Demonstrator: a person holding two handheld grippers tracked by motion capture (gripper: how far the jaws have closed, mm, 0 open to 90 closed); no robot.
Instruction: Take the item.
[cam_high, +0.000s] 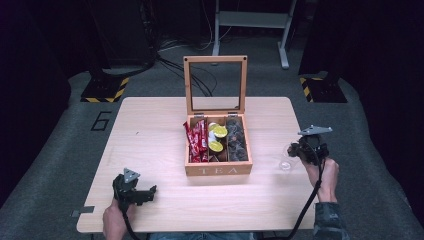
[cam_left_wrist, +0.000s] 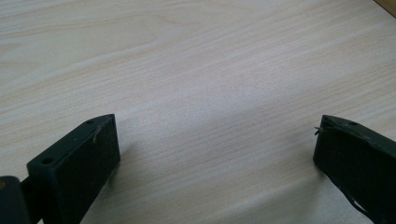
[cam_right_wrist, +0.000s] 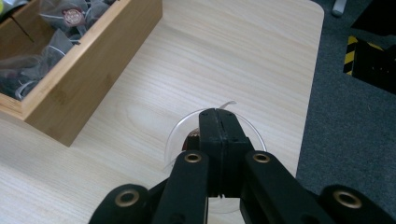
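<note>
Holding my right gripper (cam_right_wrist: 218, 122) over a clear glass cup (cam_right_wrist: 180, 133) on the table (cam_high: 150, 130) to the right of the open tea box (cam_high: 218, 169), I find its jaws pressed together; whether they pinch the rim I cannot tell. My left gripper (cam_left_wrist: 217, 149) sits low at the table's front-left, jaws wide apart over bare wood.

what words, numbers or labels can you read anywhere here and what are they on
"TEA": on the front wall of the wooden box.
"6": marked on the grey floor left of the table.
Red packets in the box's left compartment: white print, too small to read.
Round emblem on a tea bag in the box: too blurred to read.
Yellow and black striped floor plates: a hazard pattern, no text.
</note>
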